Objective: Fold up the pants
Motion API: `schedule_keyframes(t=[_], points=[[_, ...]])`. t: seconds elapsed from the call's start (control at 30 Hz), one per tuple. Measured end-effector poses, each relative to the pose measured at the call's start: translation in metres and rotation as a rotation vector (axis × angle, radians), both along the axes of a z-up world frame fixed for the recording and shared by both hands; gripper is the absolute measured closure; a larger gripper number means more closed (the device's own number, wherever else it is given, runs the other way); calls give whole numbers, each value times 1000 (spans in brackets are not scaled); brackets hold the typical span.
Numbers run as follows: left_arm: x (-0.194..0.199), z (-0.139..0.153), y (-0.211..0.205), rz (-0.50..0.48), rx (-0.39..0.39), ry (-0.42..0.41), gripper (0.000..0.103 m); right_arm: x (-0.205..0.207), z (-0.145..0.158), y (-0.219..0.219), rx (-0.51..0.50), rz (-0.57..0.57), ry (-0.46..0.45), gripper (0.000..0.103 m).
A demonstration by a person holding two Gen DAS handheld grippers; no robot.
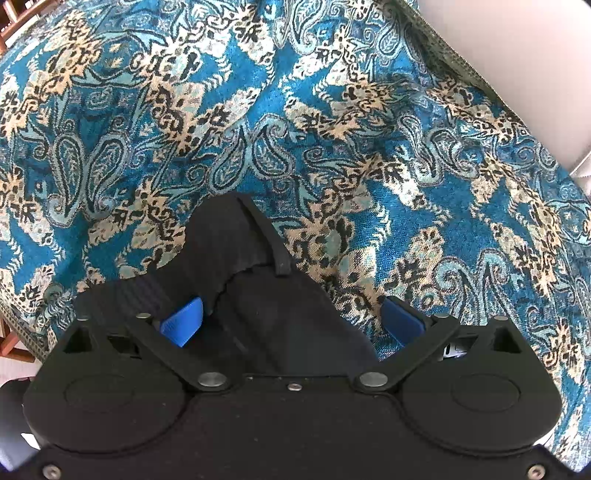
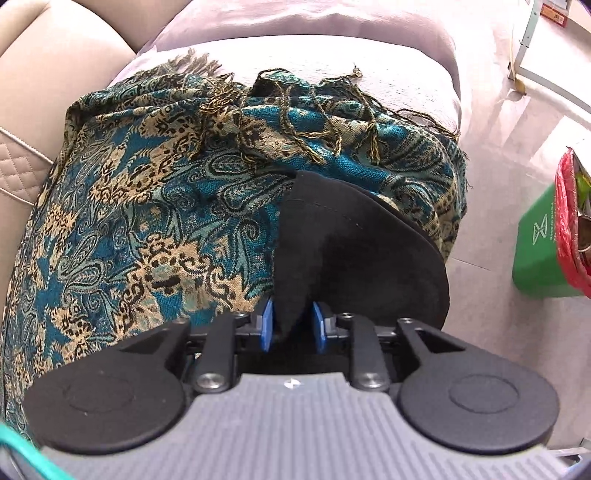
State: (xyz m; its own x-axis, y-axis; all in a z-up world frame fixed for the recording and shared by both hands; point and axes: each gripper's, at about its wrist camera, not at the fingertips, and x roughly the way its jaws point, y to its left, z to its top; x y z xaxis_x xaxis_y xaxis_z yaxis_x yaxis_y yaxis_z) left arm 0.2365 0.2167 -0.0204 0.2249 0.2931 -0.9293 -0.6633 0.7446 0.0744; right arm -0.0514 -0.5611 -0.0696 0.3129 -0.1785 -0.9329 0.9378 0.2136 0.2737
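Two grippers are on the pants, one at each end of the span you are working.

Left wrist view: your left gripper (image 1: 291,321) has its blue fingers (image 1: 183,321) spread wide, one at 9 o'clock and one at 3 o'clock of the black fabric. The pants (image 1: 258,295) lie bunched between them, with a ribbed band and a loose cord running up toward 12 o'clock. Nothing is pinched here; the cloth sits inside the opening and partly over the left finger. This spread reads as a release or a pre-grasp position, and which of the two cannot be determined. The patterned blue throw (image 1: 332,110) fills the field beneath and serves as the folding surface.

Right wrist view: your right gripper (image 2: 291,325) has its two blue fingers (image 2: 267,325) drawn close together, pinching a pointed fold of the black pants (image 2: 351,251). From the pinch the fabric fans upward toward 1 o'clock, showing a stitched hem edge. Holding at a corner keeps the layers aligned while you carry them over. The throw's fringe (image 2: 288,110) lies at 12 o'clock across a pale sofa cushion (image 2: 314,33). A green bin (image 2: 543,243) with a red liner stands on the floor at 3 o'clock, well apart.
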Motion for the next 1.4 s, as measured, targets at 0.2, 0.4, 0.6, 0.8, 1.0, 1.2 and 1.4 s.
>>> schedule_keyframes(t=[0.2,0.4,0.6,0.8,1.0,1.2,1.4], points=[[4,0,4,2,-34,26,0,-2,-1,0,-6,13,-8,61],[4,1,9,-58,-77,46,0,-2,-1,3,-32,37,-6,61],[5,2,12,-56,-92,58,0,-1,-1,6,-57,64,1,61],[8,0,4,-28,-37,59,0,-1,-1,7,-65,76,5,61],[-13,17,-2,-38,32,-25,59,1,1,10,-88,97,17,87],[-35,37,20,51,-88,-170,85,0,8,13,-109,94,-14,98],[-33,55,40,63,-129,-263,85,10,35,10,-77,85,-185,99]])
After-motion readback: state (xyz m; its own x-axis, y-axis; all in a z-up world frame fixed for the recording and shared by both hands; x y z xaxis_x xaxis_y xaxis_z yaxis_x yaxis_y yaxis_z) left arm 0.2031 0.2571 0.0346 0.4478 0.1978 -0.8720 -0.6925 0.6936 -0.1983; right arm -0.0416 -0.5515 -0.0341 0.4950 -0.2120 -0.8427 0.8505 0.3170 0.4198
